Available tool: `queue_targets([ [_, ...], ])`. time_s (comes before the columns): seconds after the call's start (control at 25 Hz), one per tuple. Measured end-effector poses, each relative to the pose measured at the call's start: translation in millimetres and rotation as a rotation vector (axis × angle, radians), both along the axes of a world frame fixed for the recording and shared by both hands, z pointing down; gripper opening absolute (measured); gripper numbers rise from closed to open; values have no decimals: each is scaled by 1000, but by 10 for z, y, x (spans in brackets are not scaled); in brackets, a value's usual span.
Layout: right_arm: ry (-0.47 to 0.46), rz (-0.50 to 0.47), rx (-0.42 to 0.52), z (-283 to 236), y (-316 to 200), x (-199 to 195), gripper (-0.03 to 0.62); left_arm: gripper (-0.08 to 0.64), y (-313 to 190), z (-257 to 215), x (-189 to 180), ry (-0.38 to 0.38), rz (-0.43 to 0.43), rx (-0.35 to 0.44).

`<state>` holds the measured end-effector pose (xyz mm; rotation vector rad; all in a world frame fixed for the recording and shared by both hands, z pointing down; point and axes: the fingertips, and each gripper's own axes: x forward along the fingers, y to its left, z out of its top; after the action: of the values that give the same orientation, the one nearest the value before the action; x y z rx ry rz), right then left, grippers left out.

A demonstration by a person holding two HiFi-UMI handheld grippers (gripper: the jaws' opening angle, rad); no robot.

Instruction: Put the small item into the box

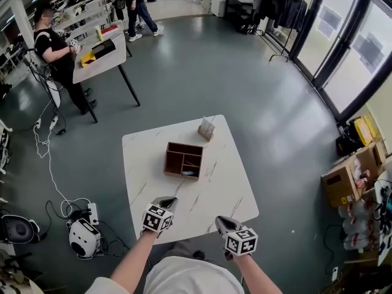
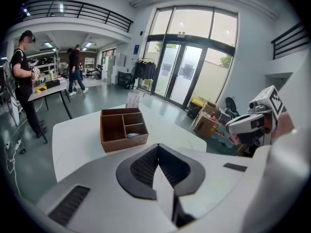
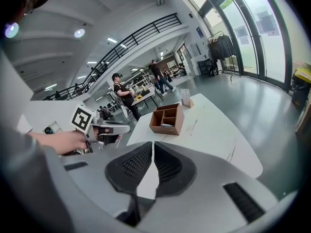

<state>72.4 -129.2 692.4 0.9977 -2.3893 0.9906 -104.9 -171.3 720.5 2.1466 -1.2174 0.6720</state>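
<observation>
Brown box (image 1: 184,144) holds a small pale item (image 1: 190,174).

A grey floor (image 1: 202,72), tall glazed doors (image 1: 355,48), a clothes rack (image 1: 277,2) and a white marble table (image 1: 211,195).

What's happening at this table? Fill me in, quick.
A person holds a two-jaw gripper in each hand over the near edge of a white table. The left gripper and the right gripper are both shut, with nothing between their jaws and touching nothing. A brown divided wooden box sits mid-table, and a small pale item lies in one of its compartments. A small card stand sits near the far edge.
</observation>
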Motion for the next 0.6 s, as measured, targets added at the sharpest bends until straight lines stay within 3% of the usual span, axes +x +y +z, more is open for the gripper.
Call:
queue_targets([
  [0.28, -20, -22, 55, -206, 359, 142, 32, 14, 586, -264, 250, 71, -28, 38],
  [0.6, -16, -41, 137, -385, 773, 308, 32, 14, 1275, -460, 269, 33, -53, 85],
])
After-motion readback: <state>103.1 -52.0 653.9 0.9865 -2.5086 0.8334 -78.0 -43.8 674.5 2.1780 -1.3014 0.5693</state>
